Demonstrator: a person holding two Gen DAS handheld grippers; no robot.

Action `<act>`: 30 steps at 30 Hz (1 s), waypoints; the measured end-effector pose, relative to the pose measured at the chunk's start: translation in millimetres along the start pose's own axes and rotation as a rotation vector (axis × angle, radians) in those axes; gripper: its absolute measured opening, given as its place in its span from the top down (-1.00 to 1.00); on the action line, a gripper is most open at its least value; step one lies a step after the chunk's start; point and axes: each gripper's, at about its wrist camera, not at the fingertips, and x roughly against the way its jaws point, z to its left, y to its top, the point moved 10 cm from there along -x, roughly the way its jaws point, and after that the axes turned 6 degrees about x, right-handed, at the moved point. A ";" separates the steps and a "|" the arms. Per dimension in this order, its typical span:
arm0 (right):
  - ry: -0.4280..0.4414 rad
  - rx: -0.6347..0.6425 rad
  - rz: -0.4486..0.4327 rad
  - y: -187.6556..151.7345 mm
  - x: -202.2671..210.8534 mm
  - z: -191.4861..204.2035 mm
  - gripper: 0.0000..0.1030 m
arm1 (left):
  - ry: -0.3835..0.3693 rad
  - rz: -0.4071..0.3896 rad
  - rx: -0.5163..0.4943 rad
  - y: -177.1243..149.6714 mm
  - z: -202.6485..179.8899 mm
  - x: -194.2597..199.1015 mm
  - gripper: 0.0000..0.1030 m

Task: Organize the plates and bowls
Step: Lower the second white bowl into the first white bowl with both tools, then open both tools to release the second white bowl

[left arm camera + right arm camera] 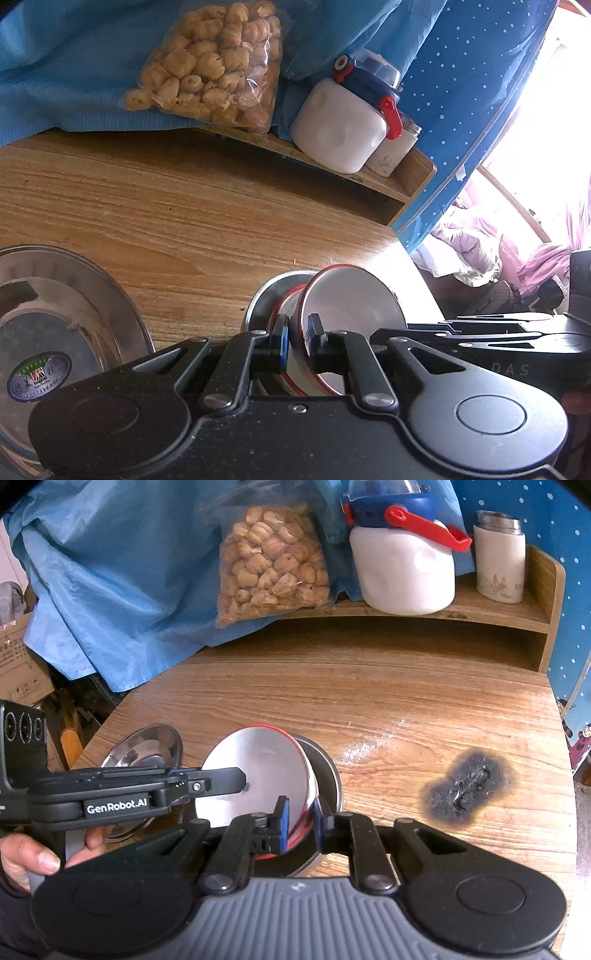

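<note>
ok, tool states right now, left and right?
Left tool: closed on the rim of the white bowl.
Right tool: closed on the same white bowl's rim, opposite side.

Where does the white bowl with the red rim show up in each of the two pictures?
Left wrist view: the white bowl sits low, right of the middle, tilted, its rim between the left gripper fingers.
Right wrist view: the bowl is low, left of the middle, tilted over a steel bowl, its rim between the right gripper fingers.
Shared landmark: the bag of snacks on the shelf behind.
</note>
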 end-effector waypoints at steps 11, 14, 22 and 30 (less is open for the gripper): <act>-0.004 0.011 -0.002 -1.4 0.7 -0.1 0.64 | -0.022 -0.017 0.019 2.1 0.9 6.1 0.74; -0.005 0.014 -0.004 -1.2 1.9 0.6 0.64 | -0.024 -0.022 0.017 2.7 0.9 7.0 0.74; -0.010 0.034 -0.015 -0.7 4.6 1.4 0.64 | -0.016 -0.053 0.012 7.0 2.4 12.0 0.56; -0.010 0.033 -0.031 -0.5 10.9 4.9 0.61 | -0.038 -0.098 0.026 11.2 1.2 27.6 0.04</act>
